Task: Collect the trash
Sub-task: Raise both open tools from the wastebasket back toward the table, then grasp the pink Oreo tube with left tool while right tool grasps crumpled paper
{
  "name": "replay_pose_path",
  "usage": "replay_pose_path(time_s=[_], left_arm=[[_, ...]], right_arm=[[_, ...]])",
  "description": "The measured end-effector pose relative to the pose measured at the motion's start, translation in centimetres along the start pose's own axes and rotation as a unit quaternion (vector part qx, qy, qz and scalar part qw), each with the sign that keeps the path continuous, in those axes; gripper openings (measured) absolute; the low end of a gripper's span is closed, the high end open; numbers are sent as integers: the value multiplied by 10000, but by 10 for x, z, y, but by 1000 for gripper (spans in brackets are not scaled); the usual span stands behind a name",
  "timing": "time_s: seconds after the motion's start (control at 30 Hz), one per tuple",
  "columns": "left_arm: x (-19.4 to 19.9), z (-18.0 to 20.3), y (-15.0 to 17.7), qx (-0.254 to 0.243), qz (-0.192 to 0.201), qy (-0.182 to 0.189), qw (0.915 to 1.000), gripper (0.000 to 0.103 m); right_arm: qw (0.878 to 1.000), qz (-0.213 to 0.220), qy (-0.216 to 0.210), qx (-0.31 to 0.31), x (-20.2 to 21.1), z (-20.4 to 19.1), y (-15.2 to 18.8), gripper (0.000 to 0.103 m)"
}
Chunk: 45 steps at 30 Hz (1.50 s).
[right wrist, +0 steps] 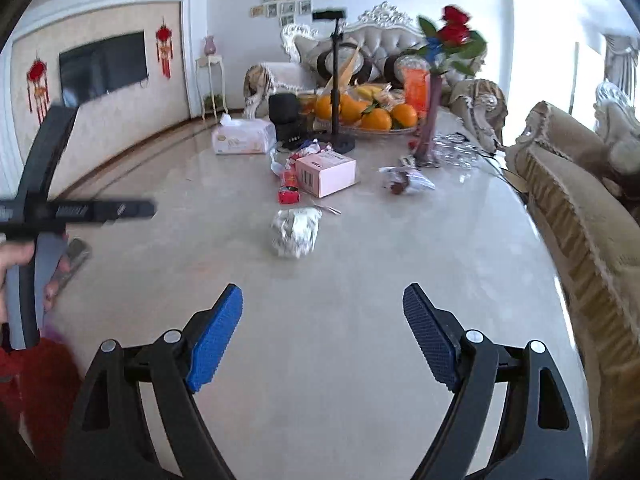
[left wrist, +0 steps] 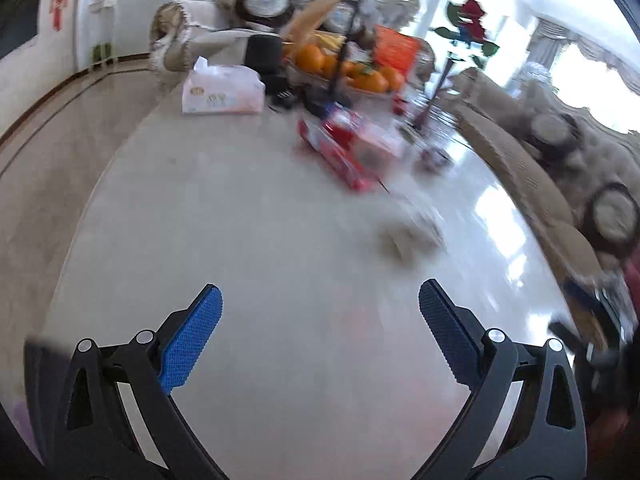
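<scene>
Right wrist view: long pale marble table [right wrist: 360, 320] in a living room, right gripper [right wrist: 322, 336] poised above its near end, blue-padded fingers [right wrist: 216, 344] spread wide, nothing between them. Crumpled white paper wad [right wrist: 296, 232] lying alone mid-table, straight ahead, well apart from the pads. Farther back, a red wrapper [right wrist: 289, 188] touching a pink box [right wrist: 326, 172], another crinkled wrapper [right wrist: 406, 180] to the right near a vase of roses [right wrist: 430, 120]. Left wrist view, heavily blurred: left gripper [left wrist: 320, 336] equally wide open and empty, wad [left wrist: 408, 240] a grey smear ahead and right. Probably best handled by lowering onto the wad first, straddling it centrally, closing gently so the light paper neither slides nor pops free.
</scene>
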<state>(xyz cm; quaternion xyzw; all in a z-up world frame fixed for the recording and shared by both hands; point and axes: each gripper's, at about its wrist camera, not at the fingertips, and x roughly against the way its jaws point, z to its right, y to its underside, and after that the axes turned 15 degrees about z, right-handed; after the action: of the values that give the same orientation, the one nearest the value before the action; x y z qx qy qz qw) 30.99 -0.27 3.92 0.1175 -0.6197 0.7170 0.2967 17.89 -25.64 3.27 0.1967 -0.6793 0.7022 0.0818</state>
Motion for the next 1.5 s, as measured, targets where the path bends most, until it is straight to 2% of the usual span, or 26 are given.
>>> replay_pose_path(time_s=[0.13, 0.23, 0.33, 0.47, 0.67, 0.83, 0.9, 1.1, 1.27, 1.3, 1.37, 1.4, 1.43, 1.47, 1.5], left_arm=[[-73, 14, -28, -319, -248, -355, 9986, 96], [-120, 24, -42, -229, -406, -361, 9983, 96], [-151, 32, -47, -83, -482, -388, 9980, 96], [-189, 41, -50, -53, -552, -638, 9964, 96], [-212, 32, -53, 168, -608, -935, 9936, 96], [-219, 31, -53, -214, -640, -1134, 9913, 96], [-219, 25, -53, -307, -628, -1349, 9884, 96], [-223, 16, -56, -540, -640, -1315, 9878, 96], [-227, 22, -59, -752, -639, -1368, 9857, 96], [-228, 23, -60, -777, -636, -1357, 9857, 93], [-228, 25, -61, -738, -655, -1193, 9879, 80], [-227, 26, -62, -690, -656, -1084, 9895, 68], [-227, 28, -63, -737, -654, -1062, 9895, 52], [-226, 31, -63, -807, -661, -1006, 9894, 45], [-226, 34, -63, -880, -679, -942, 9893, 32]], right_arm=[[9994, -213, -37, 255, -68, -16, -3, 78], [9986, -310, -78, 422, -88, -21, -7, 78], [9982, -324, -176, 468, -102, -24, -13, 78], [9981, -272, -227, 496, -109, -25, -19, 78], [9984, -325, -164, 441, -127, -14, -22, 78], [9990, -383, -145, 196, -140, -6, -22, 78], [9990, -376, -146, 209, -142, -7, -22, 78], [9989, -365, -138, 270, -149, -11, -23, 78], [9986, -473, -135, 216, -156, -13, -23, 78], [9985, -487, -146, 218, -156, -13, -22, 78], [9983, -510, -185, 196, -157, -12, -22, 78], [9981, -547, -206, 178, -157, -12, -21, 77], [9980, -579, -213, 156, -158, -11, -20, 72], [9976, -636, -267, 94, -159, -10, -20, 65], [9965, -708, -440, -41, -159, -9, -19, 50]])
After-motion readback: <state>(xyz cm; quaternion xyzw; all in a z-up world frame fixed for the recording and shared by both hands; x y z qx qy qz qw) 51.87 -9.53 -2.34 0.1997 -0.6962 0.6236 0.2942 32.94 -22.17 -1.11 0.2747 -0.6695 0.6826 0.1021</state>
